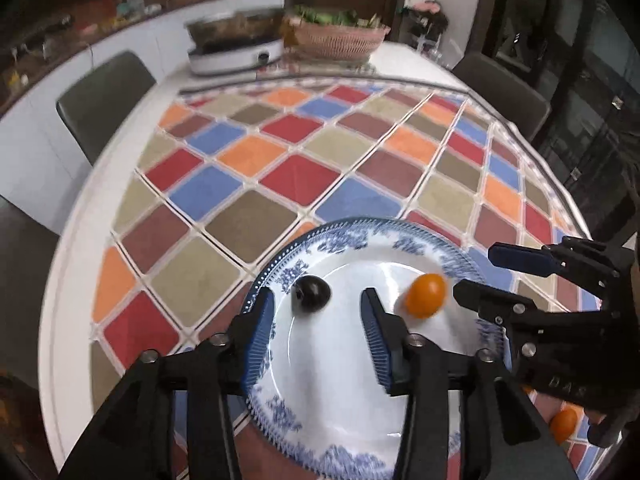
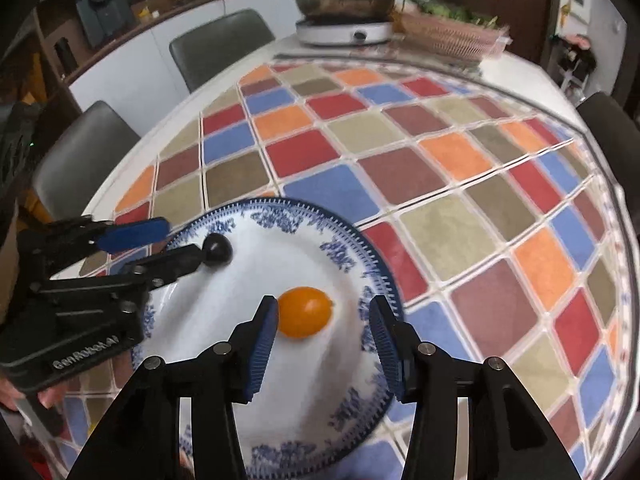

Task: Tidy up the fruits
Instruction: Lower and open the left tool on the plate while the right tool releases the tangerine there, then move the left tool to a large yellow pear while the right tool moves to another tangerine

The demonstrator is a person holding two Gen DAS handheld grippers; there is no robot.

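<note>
A second orange fruit (image 1: 563, 424) shows partly behind the right gripper (image 1: 476, 276).

White table (image 2: 132, 168) under a multicolour checked cloth (image 2: 440, 168), dark chairs (image 2: 218, 46) round it, white cooker (image 2: 344, 32), pink basket (image 2: 452, 36) of greens, cluttered counter (image 1: 80, 24) behind.

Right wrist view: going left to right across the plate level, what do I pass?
Left claw → dark fruit → orange fruit → plate's right rim → bare checkered tablecloth.

home dining room: tiled table (image 1: 280, 168), chairs (image 1: 104, 100), electric cooker (image 1: 236, 52).
</note>
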